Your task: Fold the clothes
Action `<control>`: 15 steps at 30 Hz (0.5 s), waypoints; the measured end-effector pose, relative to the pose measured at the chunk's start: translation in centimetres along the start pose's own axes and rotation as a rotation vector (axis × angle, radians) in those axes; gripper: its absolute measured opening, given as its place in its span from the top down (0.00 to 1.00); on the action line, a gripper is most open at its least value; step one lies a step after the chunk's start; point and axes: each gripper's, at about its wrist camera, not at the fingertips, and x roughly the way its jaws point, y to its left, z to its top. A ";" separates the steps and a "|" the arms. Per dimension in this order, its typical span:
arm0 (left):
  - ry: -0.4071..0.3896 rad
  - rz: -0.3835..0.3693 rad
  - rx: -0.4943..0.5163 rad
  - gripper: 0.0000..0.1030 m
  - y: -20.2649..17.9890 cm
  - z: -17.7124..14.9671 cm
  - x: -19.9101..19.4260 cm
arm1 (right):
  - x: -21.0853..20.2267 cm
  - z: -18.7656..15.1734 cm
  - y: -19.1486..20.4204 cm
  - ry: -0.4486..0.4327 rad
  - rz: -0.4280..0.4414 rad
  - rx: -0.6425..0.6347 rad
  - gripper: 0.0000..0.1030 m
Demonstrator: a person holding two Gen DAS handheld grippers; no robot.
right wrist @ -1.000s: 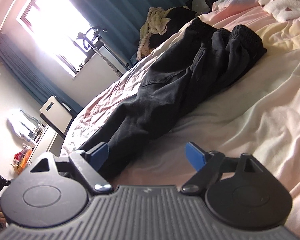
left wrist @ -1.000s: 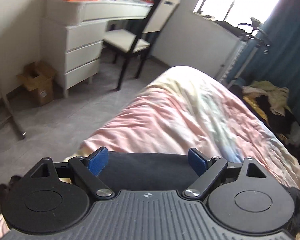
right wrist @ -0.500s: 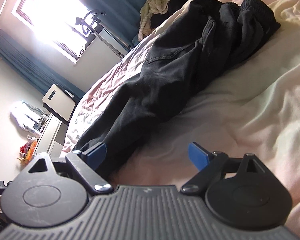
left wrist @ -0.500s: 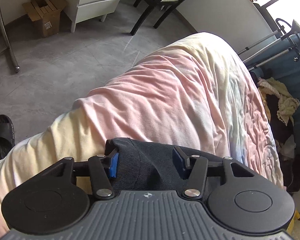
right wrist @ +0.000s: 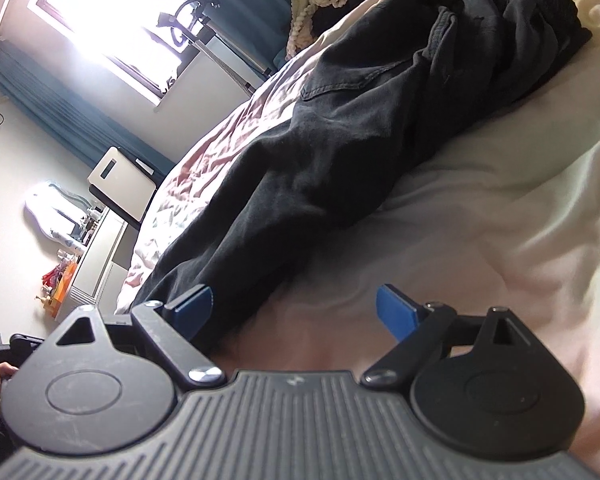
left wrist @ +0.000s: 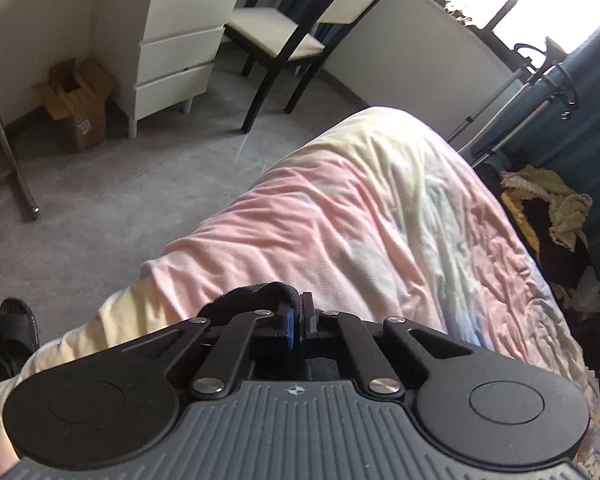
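Left gripper (left wrist: 299,322) pinches black trousers (right wrist: 340,140); right gripper (right wrist: 294,310) gapes

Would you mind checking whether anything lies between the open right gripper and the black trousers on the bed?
Nothing visible does. The right gripper is open, its left finger already at the trousers, with only bare bedsheet between its fingers.

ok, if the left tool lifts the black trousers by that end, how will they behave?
The black trousers will probably drape and trail: they lie creased and limp on the bedsheet. The left tool pinches only a small bunch, so it may slip. The thick fabric likely drags.
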 end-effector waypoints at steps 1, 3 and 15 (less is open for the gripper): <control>-0.012 -0.039 0.020 0.97 -0.1 -0.7 -1.4 | 0.0 0.0 0.1 0.001 0.000 -0.008 0.12; -0.036 -0.116 0.060 0.97 -0.2 -2.2 -4.2 | -0.2 -0.2 0.3 0.002 -0.001 -0.027 0.12; -0.091 -0.501 0.284 0.97 1.8 -14.2 -18.8 | -2.6 -1.2 0.7 -0.003 0.060 -0.004 0.12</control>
